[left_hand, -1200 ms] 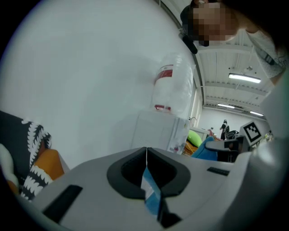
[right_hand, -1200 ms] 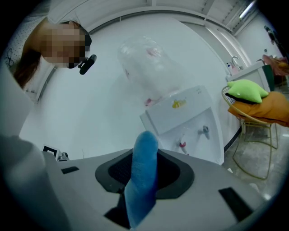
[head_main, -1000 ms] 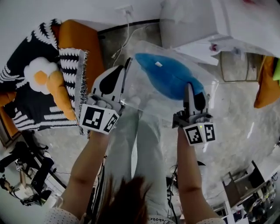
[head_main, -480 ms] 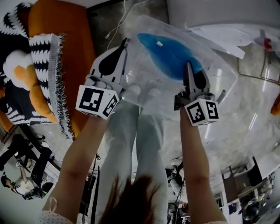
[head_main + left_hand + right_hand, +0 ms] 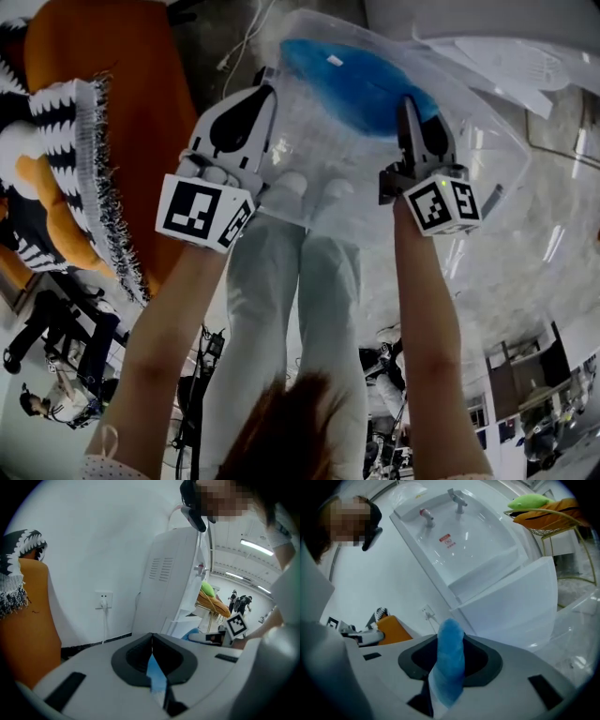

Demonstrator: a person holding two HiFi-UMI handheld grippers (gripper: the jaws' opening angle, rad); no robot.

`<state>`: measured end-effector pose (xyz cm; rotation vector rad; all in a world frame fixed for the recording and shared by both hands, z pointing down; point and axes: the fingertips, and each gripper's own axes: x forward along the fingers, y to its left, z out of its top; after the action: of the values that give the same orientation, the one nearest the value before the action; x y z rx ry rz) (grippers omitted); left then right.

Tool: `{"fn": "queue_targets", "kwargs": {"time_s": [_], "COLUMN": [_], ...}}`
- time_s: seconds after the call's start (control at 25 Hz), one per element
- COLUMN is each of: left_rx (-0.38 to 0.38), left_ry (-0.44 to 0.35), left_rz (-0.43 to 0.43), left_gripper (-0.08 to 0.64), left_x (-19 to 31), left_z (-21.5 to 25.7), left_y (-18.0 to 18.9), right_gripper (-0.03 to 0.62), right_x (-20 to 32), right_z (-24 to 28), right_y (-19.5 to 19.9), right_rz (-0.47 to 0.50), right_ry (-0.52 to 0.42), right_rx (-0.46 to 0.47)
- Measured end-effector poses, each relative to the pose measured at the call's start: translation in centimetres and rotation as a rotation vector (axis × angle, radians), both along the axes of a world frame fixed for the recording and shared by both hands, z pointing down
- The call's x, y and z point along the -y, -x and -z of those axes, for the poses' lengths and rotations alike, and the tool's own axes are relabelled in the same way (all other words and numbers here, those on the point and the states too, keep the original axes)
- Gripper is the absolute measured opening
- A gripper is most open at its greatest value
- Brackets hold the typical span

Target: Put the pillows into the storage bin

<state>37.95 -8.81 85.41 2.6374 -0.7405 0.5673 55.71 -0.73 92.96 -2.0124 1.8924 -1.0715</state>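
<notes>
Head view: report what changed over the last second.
The blue pillow in its clear plastic has moved up the frame, carried by the left gripper and right gripper; the orange sofa slid left. Unchanged: the left gripper is shut on the pillow's edge, and the pillow sits between the right gripper's jaws, which are opening.

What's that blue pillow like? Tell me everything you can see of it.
The blue pillow is a soft, plain bright-blue cushion, long and rounded, with a small white tag on top. The right gripper pinches one end, bunching the fabric between its jaws. It sits at the clear storage bin, partly hazed by the plastic; whether it rests fully inside I cannot tell.
</notes>
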Motion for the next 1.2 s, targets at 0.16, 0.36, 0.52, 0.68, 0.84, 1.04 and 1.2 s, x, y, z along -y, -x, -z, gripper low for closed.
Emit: {"fn": "queue_targets", "kwargs": {"time_s": [0.16, 0.36, 0.52, 0.68, 0.84, 1.04, 1.2], "left_rx": [0.010, 0.019, 0.011, 0.009, 0.005, -0.013, -0.051], "left_ry": [0.003, 0.011, 0.009, 0.005, -0.005, -0.034, -0.090], "left_rz": [-0.009, 0.004, -0.002, -0.006, 0.007, 0.014, 0.016], "left_gripper": [0.005, 0.005, 0.005, 0.005, 0.005, 0.005, 0.005], "left_x": [0.5, 0.8, 0.7, 0.8, 1.2, 1.6, 2.7], "left_z": [-0.2, -0.7, -0.5, 0.0, 1.4, 5.1, 10.0], "left_y": [0.7, 1.4, 1.3, 1.5, 1.6, 0.5, -0.9], "right_gripper": [0.187, 0.194, 0.257, 0.287, 0.266, 0.127, 0.083], "right_x": [-0.5, 0.9, 1.0, 0.9, 1.1, 0.7, 1.5], "right_z": [-7.7, -7.6, -7.3, -4.4, 0.0, 8.2, 15.5], "right_y": [1.0, 1.4, 0.5, 0.2, 0.5, -1.0, -0.8], "right_rz": [0.111, 0.152, 0.146, 0.157, 0.159, 0.034, 0.075], "right_ry": [0.264, 0.277, 0.284, 0.239, 0.173, 0.081, -0.002], "right_rx": [-0.030, -0.074, -0.078, -0.146, -0.208, -0.247, -0.338]}}
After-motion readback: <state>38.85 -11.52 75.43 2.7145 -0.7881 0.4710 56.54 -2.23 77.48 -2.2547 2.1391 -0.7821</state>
